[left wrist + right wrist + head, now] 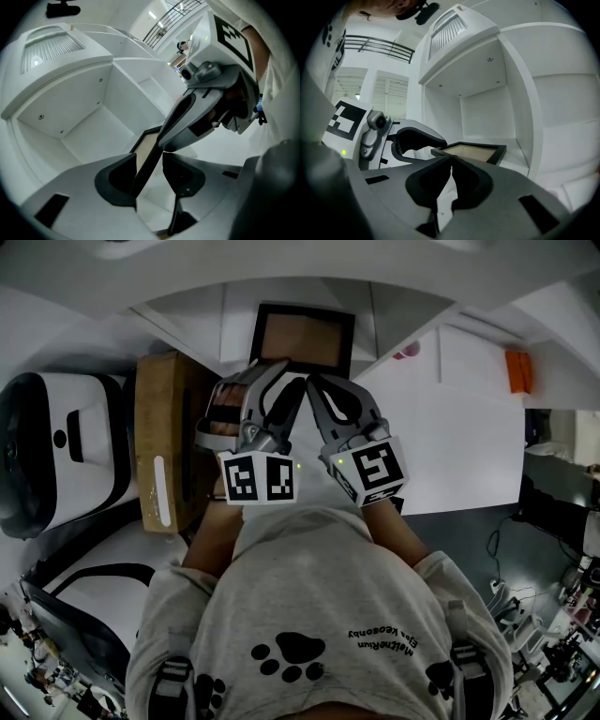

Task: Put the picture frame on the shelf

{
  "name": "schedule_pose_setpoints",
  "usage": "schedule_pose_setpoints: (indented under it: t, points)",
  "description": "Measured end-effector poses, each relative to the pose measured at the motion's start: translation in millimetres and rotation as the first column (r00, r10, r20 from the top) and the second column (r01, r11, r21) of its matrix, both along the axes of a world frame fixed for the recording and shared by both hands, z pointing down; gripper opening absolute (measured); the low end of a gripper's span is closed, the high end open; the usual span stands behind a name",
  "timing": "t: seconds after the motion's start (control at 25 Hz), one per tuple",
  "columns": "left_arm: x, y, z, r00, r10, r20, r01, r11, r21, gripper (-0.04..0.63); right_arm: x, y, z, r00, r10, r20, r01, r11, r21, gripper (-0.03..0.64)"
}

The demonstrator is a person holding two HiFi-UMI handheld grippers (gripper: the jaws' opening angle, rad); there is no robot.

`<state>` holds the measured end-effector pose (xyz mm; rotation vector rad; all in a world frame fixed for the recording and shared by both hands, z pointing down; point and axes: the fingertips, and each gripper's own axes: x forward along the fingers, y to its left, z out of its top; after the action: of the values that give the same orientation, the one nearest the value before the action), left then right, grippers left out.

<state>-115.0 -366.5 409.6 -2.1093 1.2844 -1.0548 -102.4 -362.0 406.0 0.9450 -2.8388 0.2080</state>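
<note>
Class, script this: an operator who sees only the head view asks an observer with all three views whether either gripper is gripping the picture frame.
Operator: Both grippers cover the near edge of the picture frame. Is the left gripper clamped on it?
Observer: No. Its jaws stand apart around the frame's edge, with a gap showing beside it.
Operator: And the right gripper?
Observer: Its jaws are together, tips by the frame's near corner, nothing between them.
</note>
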Motion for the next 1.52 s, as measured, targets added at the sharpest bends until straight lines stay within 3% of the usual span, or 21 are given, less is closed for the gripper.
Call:
schedule_pose_setpoints:
  t: [0.08,0.2,0.28,0.36,0.52,0.68,1.52]
  points:
    - [-0.4,5.2,-6.8,0.998,-0.001,-0.063,0.002,1.0,0.019,0.183,0.6,0.0,-1.0,1.0,0.003,0.001,-0.003,1.0,0.003,0.038]
    - [-4.7,12.4,-16.3,0.974,-0.021,-0.224,0.031,0.999,0.041,0.181,0.7,1.1,-1.6,1.0,0.002,0.0,-0.002,1.0,0.006,0.038]
    - [-9.4,16.3,-17.3,0.933,-0.046,-0.358,0.059,0.998,0.028,0.16,-0.4,2.9,0.3,1.0,-0.006,-0.005,0.006,1.0,0.005,0.038]
    - [-14.6,17.7,-13.4,0.882,-0.077,-0.464,0.083,0.997,-0.008,0.083,-1.0,4.3,3.1,1.0,-0.011,-0.011,0.011,1.0,0.0,0.038]
    - [-22.0,12.1,2.6,0.822,-0.158,-0.547,0.103,0.986,-0.131,0.025,1.5,2.3,6.6,1.0,0.002,-0.021,-0.002,1.0,-0.006,0.038]
    - [-19.7,3.5,7.4,0.794,-0.176,-0.582,0.099,0.982,-0.161,0.021,4.9,-5.2,8.2,0.999,0.032,-0.03,-0.032,0.999,0.0,0.038]
    - [-9.5,-23.8,3.2,0.789,-0.136,-0.599,0.06,0.987,-0.146,0.02,7.0,-34.6,10.2,0.996,0.09,-0.013,-0.09,0.996,-0.001,0.038]
